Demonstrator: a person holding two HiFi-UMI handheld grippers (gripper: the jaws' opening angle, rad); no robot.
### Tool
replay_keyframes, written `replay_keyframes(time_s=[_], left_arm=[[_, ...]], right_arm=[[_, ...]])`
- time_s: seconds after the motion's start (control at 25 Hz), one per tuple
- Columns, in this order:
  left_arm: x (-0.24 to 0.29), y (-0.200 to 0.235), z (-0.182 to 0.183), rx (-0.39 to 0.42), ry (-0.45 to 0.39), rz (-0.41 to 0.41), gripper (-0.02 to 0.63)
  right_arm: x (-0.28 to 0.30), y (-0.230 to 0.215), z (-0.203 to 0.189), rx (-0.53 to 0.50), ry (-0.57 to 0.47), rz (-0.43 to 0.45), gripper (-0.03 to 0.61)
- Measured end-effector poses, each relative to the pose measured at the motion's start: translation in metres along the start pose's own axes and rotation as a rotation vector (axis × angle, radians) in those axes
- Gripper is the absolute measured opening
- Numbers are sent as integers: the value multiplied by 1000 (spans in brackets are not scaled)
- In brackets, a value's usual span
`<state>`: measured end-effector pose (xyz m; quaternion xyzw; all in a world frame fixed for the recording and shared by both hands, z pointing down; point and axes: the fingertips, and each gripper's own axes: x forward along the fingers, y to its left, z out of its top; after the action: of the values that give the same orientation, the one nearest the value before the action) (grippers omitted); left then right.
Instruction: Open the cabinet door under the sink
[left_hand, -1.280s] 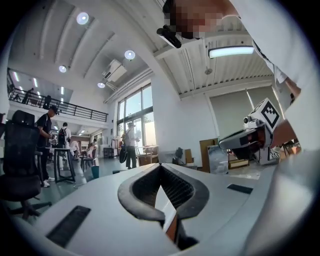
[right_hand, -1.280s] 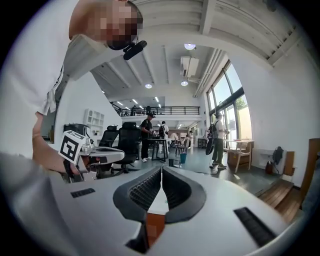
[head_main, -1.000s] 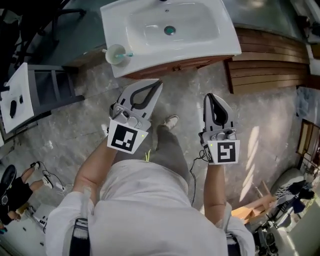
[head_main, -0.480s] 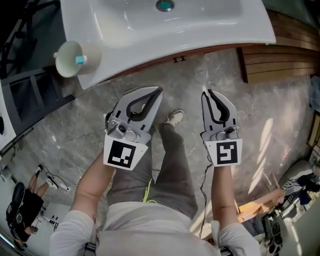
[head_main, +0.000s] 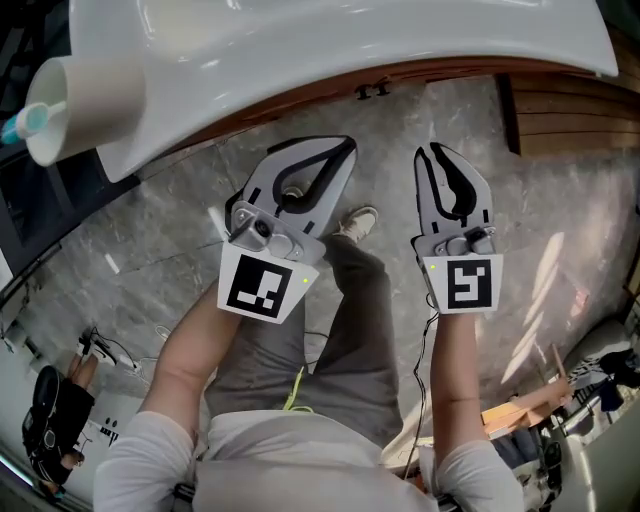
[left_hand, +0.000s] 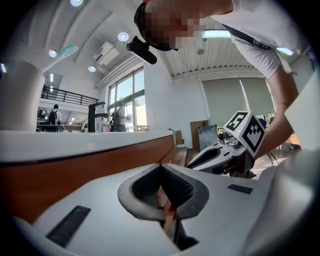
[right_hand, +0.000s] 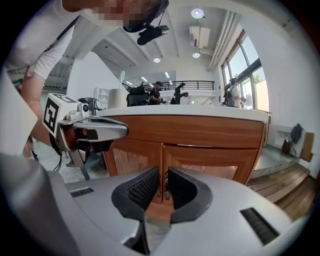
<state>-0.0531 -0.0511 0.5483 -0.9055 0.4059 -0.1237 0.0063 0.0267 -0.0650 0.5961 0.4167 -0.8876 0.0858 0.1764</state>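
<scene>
Wooden cabinet doors (right_hand: 131, 156) under the white sink (head_main: 400, 40) stand closed ahead of the right gripper (right_hand: 163, 176), whose jaws are narrowly parted, while the left gripper (left_hand: 160, 167) is pinched together on nothing.

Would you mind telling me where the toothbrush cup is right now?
In the head view the cup stands on the sink's left corner, at the picture's upper left, beyond the left gripper.

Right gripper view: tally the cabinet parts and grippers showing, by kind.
Cabinet doors: 2
Door handles: 2
Grippers: 2 (left, right)
Total: 6
</scene>
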Motion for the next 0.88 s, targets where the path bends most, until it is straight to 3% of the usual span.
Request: replay_keyframes(time_s=[0.24,0.88], left_arm=[[12,-1,-37,2,-14,-1,6],[45,-5,-116,8,-42,0,6]], right_arm=[[33,2,-37,-36,0,30,92],[116,-7,-114,-152,-10,51,136]])
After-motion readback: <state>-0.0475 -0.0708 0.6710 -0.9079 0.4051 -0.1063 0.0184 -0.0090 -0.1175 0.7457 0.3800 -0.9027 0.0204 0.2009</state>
